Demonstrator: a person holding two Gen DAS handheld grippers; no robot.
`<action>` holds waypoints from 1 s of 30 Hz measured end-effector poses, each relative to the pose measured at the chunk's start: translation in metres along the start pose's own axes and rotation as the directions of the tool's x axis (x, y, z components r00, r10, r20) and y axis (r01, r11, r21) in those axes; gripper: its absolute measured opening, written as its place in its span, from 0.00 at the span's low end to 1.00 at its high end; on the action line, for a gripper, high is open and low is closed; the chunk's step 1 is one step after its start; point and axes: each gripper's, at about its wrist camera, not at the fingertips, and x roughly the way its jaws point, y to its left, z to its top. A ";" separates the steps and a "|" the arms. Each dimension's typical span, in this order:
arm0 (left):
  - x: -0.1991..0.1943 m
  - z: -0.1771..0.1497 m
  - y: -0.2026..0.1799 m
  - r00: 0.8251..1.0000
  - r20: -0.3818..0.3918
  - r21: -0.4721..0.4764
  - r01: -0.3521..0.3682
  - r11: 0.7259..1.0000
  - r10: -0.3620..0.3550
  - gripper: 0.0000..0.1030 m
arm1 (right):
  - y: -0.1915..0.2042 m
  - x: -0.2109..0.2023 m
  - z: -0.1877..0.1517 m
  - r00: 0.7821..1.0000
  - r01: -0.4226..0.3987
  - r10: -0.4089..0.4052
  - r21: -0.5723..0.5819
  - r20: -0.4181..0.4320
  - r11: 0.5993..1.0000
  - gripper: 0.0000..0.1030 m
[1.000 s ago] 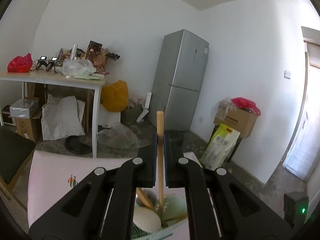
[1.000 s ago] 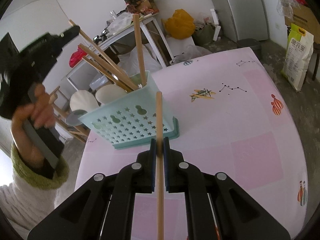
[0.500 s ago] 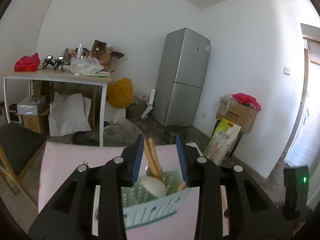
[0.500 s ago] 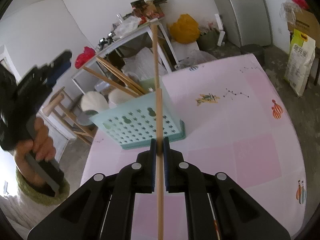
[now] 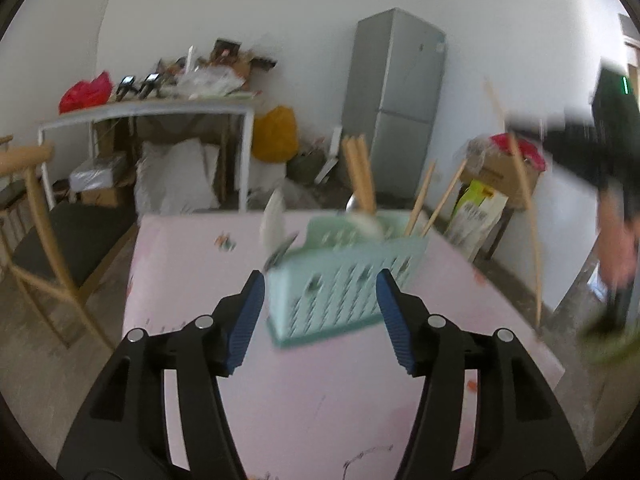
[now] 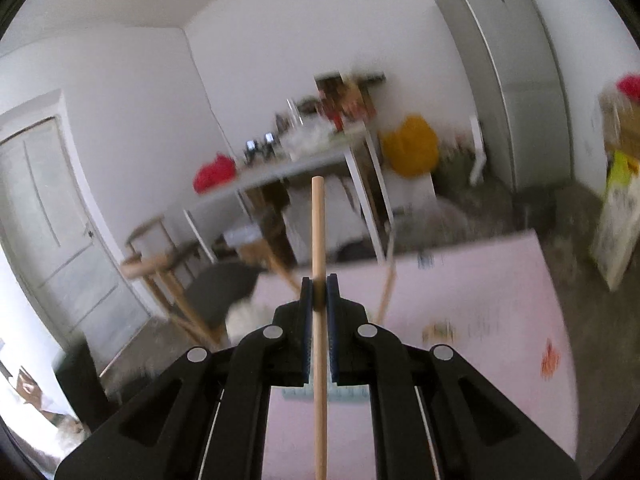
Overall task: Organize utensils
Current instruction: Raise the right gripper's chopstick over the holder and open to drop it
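Wooden stick [image 6: 319, 236] clamped in right tool [image 6: 319, 294]; left tool [image 5: 319, 300] spread w/ nothing, facing basket [image 5: 344, 280].

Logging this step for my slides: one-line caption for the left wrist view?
Open left gripper facing a teal basket of wooden-handled utensils on the pink table.

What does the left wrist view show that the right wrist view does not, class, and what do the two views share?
Only the left wrist view shows the left gripper, open and empty, and the whole teal basket with wooden handles standing in it, plus the blurred person at the right edge.

Only the right wrist view shows the right gripper shut on a wooden stick, and a white door at the left.

Both show the pink table, the grey fridge, the yellow bag and the cluttered white table.
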 end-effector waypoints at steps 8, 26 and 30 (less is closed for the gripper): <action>-0.009 -0.018 0.027 0.998 -0.028 -0.066 -0.062 0.996 0.060 0.55 | 0.015 0.047 0.054 0.978 0.049 -0.032 -0.079 0.206 0.996 0.07; -0.010 -0.021 0.044 0.995 -0.035 -0.102 -0.099 0.990 0.096 0.55 | -0.014 0.111 -0.020 0.986 0.132 -0.130 -0.013 0.101 0.991 0.07; -0.008 -0.022 0.040 0.995 -0.042 -0.103 -0.091 0.991 0.087 0.55 | -0.011 0.090 -0.035 0.988 0.123 -0.119 -0.045 0.097 0.991 0.09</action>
